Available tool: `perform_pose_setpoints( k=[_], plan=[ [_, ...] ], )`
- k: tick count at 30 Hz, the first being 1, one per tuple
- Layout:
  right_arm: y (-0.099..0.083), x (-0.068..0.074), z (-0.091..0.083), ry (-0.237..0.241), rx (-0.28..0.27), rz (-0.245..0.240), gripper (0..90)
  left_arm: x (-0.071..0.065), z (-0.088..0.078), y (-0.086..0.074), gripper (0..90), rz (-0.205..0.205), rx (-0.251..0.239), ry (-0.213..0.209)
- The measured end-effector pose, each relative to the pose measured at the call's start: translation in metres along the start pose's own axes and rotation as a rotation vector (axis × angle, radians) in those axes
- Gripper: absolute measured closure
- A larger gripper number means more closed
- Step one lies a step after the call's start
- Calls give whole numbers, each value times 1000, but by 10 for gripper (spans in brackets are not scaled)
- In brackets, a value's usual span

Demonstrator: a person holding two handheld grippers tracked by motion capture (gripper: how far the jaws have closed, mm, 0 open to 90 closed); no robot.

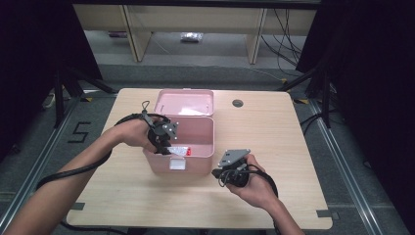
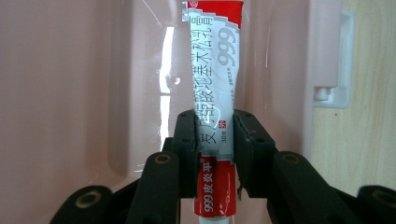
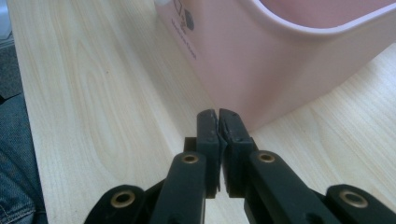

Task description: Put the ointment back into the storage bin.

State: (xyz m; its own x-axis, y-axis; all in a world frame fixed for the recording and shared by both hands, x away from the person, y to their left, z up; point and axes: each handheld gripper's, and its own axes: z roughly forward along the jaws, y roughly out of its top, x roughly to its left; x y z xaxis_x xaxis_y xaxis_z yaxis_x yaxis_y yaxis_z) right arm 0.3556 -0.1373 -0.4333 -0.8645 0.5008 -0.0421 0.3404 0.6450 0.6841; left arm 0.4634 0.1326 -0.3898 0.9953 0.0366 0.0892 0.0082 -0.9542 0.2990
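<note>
Left gripper [image 2: 215, 140] clamped on ointment tube [image 2: 215, 88], pads pressing both flanks of the lower body, tube upright between the jaws. Tube flattened and creased, white in the upper part, red band at the crimped top end and red again below the pads. Large grey "999" printed along the white part, beside a column of big Chinese characters; "30" legible in small print near the grip; white "999" plus Chinese characters on the lower red band. Held inside pink box [image 1: 195, 132], against its glossy inner wall; white latch [image 2: 334, 91] at the box edge. Box standing mid-table with lid [image 1: 184, 102] swung up behind. Right gripper [image 3: 218, 122] closed on nothing, pads almost touching, low over wooden table [image 1: 274, 127], just beside the box's outer wall.
</note>
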Motion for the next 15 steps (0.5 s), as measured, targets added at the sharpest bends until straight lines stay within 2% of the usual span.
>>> perform_pose_setpoints(
  k=[1, 3, 5, 7, 8, 9, 12, 15],
  plan=[
    [0, 0, 0, -4, 1, -2, 880, 0, 2, -1, 717, -11, -3, -2],
    [0, 0, 0, -5, 0, -1, 880, 2, 2, -1, 717, 4, 14, -4],
    [0, 0, -1, -6, -1, 1, 880, 3, 4, -2, 717, -9, 15, -8],
    [0, -1, -2, 0, 7, 1, 880, 4, 5, -3, 717, -3, 22, -9],
    [0, -2, -1, 2, -1, -30, 880, 4, 6, -4, 717, -7, 25, -8],
    [0, -2, 0, -5, -9, -32, 879, 5, 7, -4, 717, -9, 28, -9],
    [0, 0, -1, -4, -2, -2, 879, 5, 9, -4, 717, -11, 27, -12],
    [0, 0, -1, -5, 0, -3, 879, 6, 10, -4, 717, -11, 27, -13]
  ],
)
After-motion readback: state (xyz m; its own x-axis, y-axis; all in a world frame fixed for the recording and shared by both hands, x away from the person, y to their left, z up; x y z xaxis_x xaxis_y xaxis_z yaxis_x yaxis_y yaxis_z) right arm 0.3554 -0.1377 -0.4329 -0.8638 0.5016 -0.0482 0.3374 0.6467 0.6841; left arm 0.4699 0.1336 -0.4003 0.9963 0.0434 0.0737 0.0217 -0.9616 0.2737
